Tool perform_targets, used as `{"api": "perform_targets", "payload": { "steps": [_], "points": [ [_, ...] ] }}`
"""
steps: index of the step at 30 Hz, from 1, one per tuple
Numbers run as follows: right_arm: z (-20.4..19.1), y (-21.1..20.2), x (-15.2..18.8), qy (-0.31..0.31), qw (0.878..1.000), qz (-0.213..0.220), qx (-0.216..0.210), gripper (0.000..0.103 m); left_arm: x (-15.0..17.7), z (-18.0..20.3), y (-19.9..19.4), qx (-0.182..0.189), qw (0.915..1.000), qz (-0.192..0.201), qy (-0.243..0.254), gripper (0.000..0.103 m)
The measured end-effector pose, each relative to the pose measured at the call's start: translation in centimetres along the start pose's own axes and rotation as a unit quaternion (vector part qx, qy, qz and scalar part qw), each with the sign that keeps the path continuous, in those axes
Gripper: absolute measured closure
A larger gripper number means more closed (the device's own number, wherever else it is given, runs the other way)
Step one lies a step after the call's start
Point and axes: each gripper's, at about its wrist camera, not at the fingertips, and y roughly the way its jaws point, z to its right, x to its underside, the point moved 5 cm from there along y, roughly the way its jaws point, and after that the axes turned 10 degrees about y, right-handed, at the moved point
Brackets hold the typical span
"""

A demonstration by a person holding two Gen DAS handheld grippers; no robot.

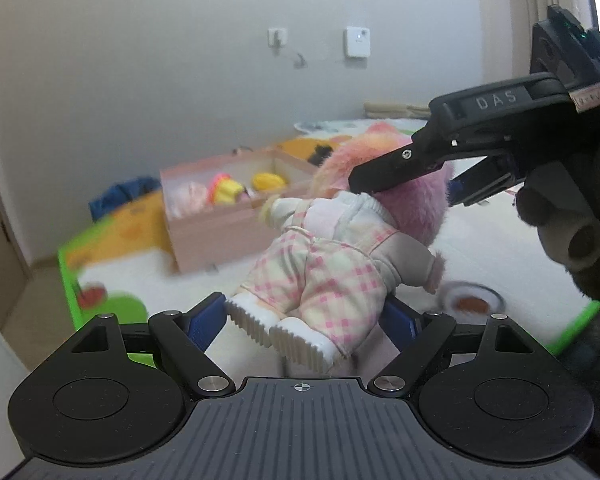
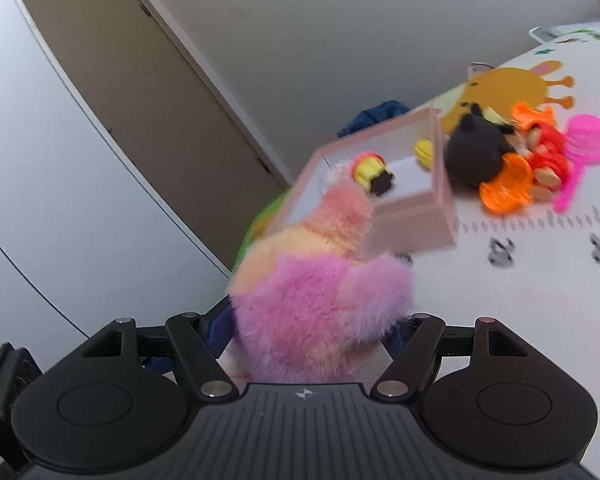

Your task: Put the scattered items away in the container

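A plush doll [image 1: 328, 272] with a pink and orange fur head, a pink plaid outfit and white shoes hangs above the mat. My left gripper [image 1: 304, 316] is shut on its hips and legs, one blue finger on each side. My right gripper [image 1: 424, 184] comes in from the upper right and clamps the head. In the right wrist view the fur head [image 2: 308, 288] fills the gap of the right gripper [image 2: 312, 332]. Beyond the doll stands the open pink box [image 1: 220, 236] [image 2: 412, 216], with yellow toys [image 1: 228, 190] [image 2: 372, 170] inside.
Right of the box lie a black plush [image 2: 476, 152], orange pieces [image 2: 508, 184], a red doll [image 2: 548, 156] and a pink net [image 2: 584, 144]. A small plate [image 1: 472, 298] sits on the green-edged play mat [image 1: 100, 248]. Blue cloth [image 1: 120, 196] lies behind the box by the wall.
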Motion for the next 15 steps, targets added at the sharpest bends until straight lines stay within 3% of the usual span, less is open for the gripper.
{"api": "perform_targets", "payload": {
  "steps": [4, 8, 15],
  "points": [
    [-0.5, 2.6, -5.3, -0.006, 1.0, 0.019, -0.009, 0.032, -3.7, -3.3, 2.9, -0.018, 0.9997, 0.01, 0.01, 0.016],
    [-2.0, 5.5, -10.4, -0.053, 0.998, 0.035, 0.015, 0.032, -6.5, -6.2, 6.9, -0.039, 0.999, 0.022, 0.009, 0.016],
    [-4.2, 13.9, -17.5, -0.135, 0.989, -0.009, 0.067, 0.031, -7.9, -11.6, 13.5, -0.059, 0.9966, 0.009, -0.057, 0.018]
  ]
}}
